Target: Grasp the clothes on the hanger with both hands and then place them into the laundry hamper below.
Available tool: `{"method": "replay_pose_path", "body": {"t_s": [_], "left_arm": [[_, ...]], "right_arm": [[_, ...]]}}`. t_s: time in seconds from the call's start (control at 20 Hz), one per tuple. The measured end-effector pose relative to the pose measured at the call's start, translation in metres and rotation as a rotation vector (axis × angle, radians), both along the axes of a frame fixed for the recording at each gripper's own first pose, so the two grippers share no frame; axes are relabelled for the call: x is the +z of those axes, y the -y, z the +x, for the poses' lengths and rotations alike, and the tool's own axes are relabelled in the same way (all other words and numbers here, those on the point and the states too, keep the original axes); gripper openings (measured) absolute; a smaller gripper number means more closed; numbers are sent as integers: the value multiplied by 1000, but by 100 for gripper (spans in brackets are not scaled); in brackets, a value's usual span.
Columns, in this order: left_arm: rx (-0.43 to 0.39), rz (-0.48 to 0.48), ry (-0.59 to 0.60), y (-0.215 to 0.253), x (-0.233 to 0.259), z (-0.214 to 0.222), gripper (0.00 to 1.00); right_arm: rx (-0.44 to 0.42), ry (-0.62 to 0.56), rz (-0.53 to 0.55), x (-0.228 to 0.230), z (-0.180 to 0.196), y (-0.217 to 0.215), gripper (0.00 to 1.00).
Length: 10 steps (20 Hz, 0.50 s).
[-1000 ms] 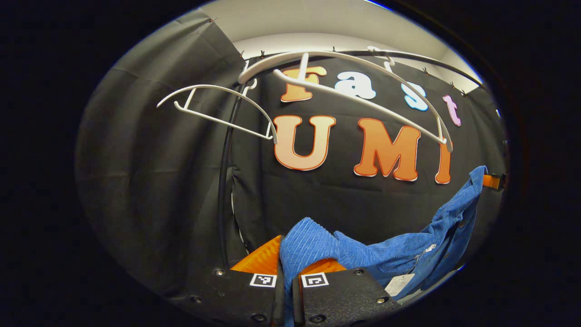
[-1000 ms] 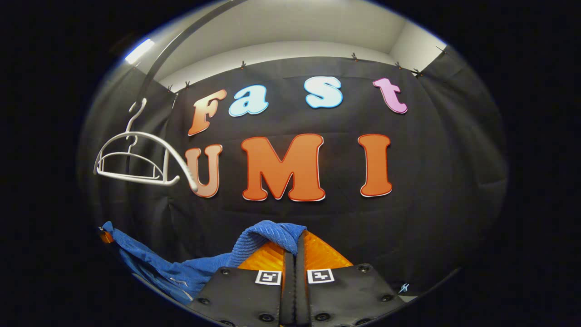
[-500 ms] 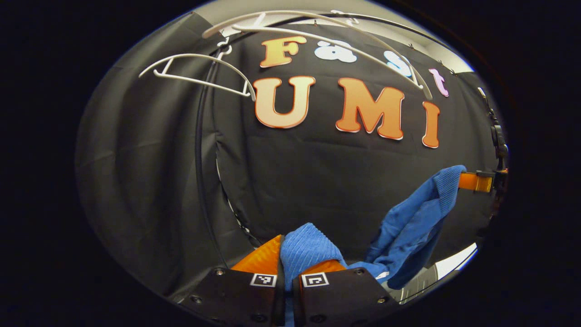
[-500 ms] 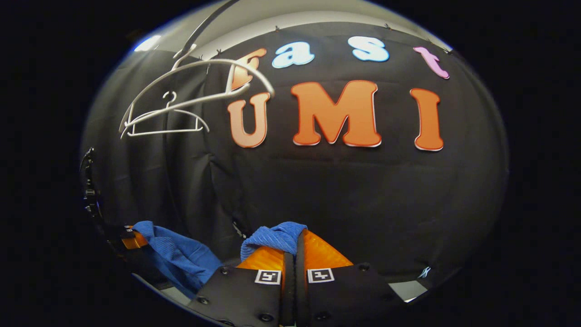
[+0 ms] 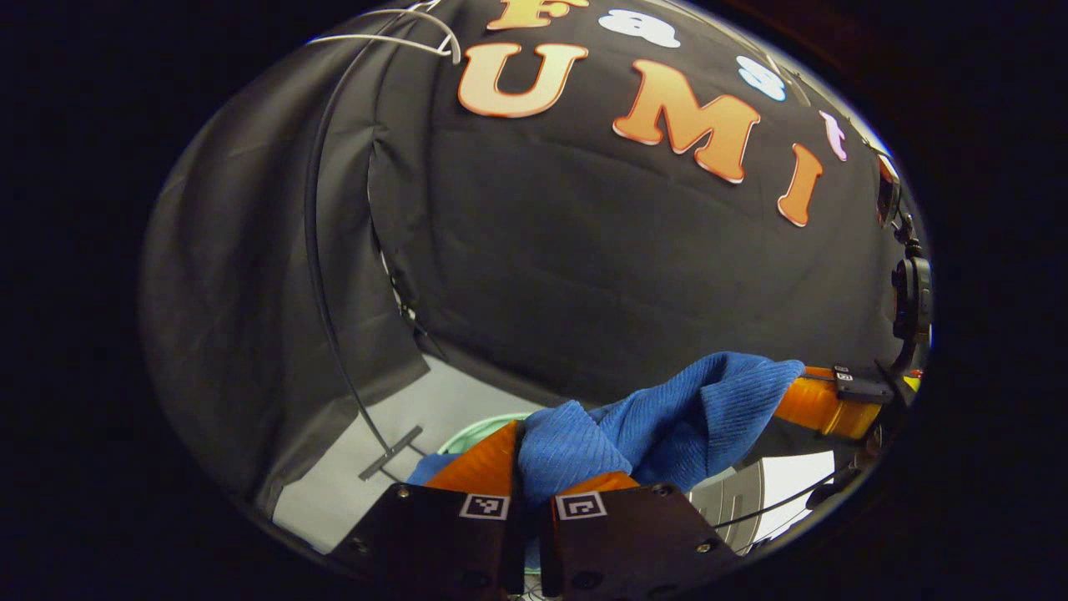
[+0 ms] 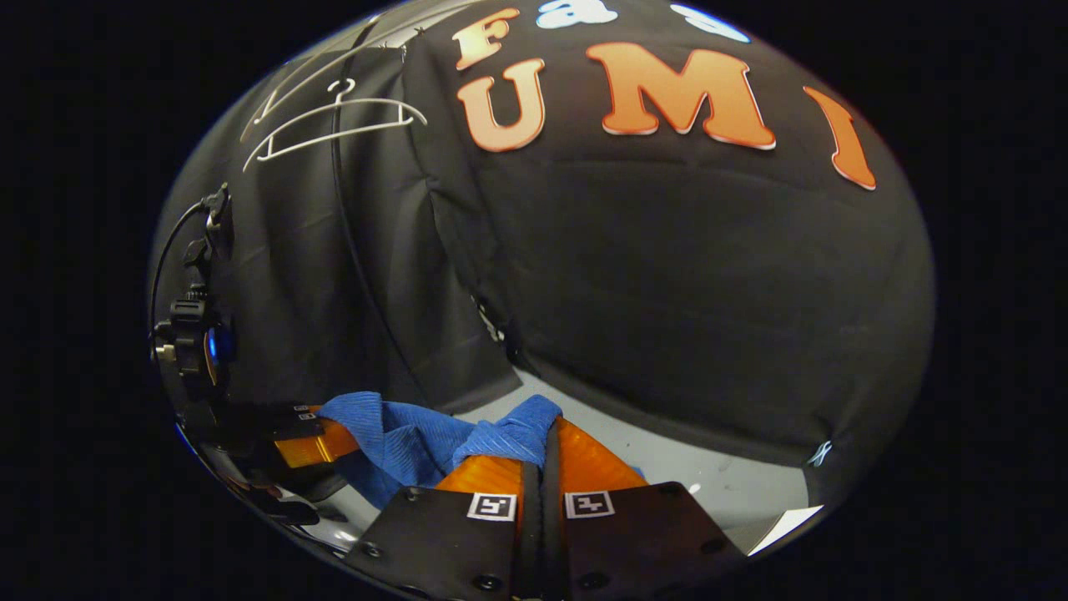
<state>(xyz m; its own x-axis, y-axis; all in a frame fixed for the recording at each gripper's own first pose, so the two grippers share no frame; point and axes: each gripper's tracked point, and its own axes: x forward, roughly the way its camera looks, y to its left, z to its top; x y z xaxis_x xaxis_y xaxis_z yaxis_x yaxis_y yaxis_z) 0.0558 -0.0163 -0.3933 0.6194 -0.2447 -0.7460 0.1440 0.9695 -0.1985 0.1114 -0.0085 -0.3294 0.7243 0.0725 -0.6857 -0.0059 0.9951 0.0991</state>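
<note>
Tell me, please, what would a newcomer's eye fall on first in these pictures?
The blue garment, bunched low in the left gripper view, stands out against the dark wall. Both hand-held grippers pinch it: the left hand-held gripper and the right hand-held gripper. White hangers hang bare at upper left in the right gripper view.

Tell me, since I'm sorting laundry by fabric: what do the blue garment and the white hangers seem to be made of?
The blue garment looks like a soft ribbed weave, perhaps corduroy: fine parallel ridges run across its matte folds where the left gripper pinches it. The white hangers look like smooth moulded plastic, thin and evenly white, though coated wire cannot be ruled out from here.
</note>
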Motion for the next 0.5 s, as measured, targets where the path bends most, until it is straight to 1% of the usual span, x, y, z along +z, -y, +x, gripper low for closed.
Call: {"method": "replay_pose_path", "body": {"t_s": [0.05, 0.1, 0.15, 0.25, 0.35, 0.4, 0.45, 0.5], "left_arm": [[2, 10, -44, 0, -14, -10, 8], [-1, 21, -94, 0, -28, -22, 12], [4, 30, -118, -1, -36, -31, 14], [5, 27, -175, 0, -47, -48, 22], [6, 12, -222, 0, -55, -66, 30], [13, 1, -246, 0, -59, -73, 35], [29, -4, -264, 0, -58, -79, 36], [55, 9, -275, -6, -60, -84, 52]], "right_arm": [[-14, -44, 19, -11, -7, -3, 8], [-28, -84, 30, -23, -15, -4, 8], [-40, -117, 39, -33, -22, -2, 8], [-52, -191, 48, -59, -39, 0, 8], [-61, -232, 42, -74, -50, 1, 8], [-57, -257, 43, -81, -56, -1, 10], [-46, -285, 47, -89, -62, -4, 14], [-37, -319, 47, -94, -72, -6, 22]]}}
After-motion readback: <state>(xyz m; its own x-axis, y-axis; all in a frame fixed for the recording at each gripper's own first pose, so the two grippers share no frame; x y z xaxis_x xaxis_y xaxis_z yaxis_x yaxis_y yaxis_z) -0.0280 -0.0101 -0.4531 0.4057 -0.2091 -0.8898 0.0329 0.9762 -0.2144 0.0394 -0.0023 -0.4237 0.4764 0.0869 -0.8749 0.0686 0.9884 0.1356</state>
